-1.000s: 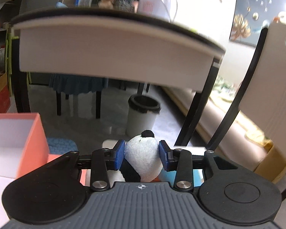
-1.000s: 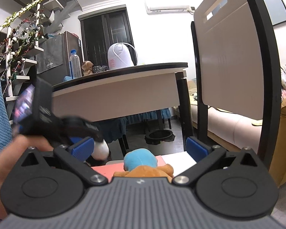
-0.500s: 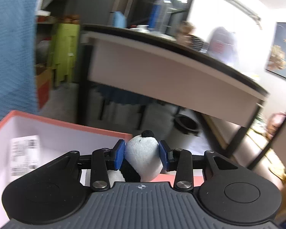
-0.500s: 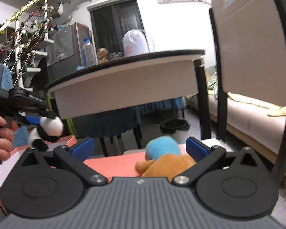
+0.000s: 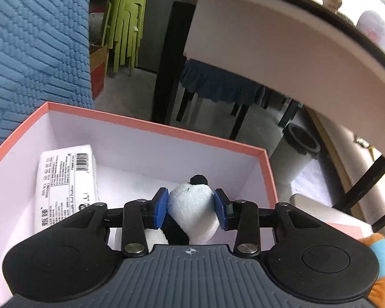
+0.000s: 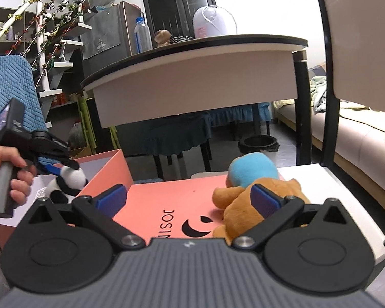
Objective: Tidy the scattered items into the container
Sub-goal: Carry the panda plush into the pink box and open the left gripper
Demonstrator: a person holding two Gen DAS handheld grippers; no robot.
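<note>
My left gripper is shut on a black-and-white panda plush and holds it over the open pink box, just inside the right wall. A white packet with a barcode lies on the box floor at the left. In the right wrist view the same panda plush hangs from the left gripper above the pink box. My right gripper is open over the pink lid. An orange and blue plush lies on the lid, against the right fingertip.
A hand holds the left gripper's handle. A blue knitted cloth hangs behind the box at the left. A large table, a black-rimmed bin, a chair back and a sofa stand beyond.
My left gripper carried the panda leftwards and down over the open box. The right gripper tilted lower towards the lid and the orange plush, staying open.
</note>
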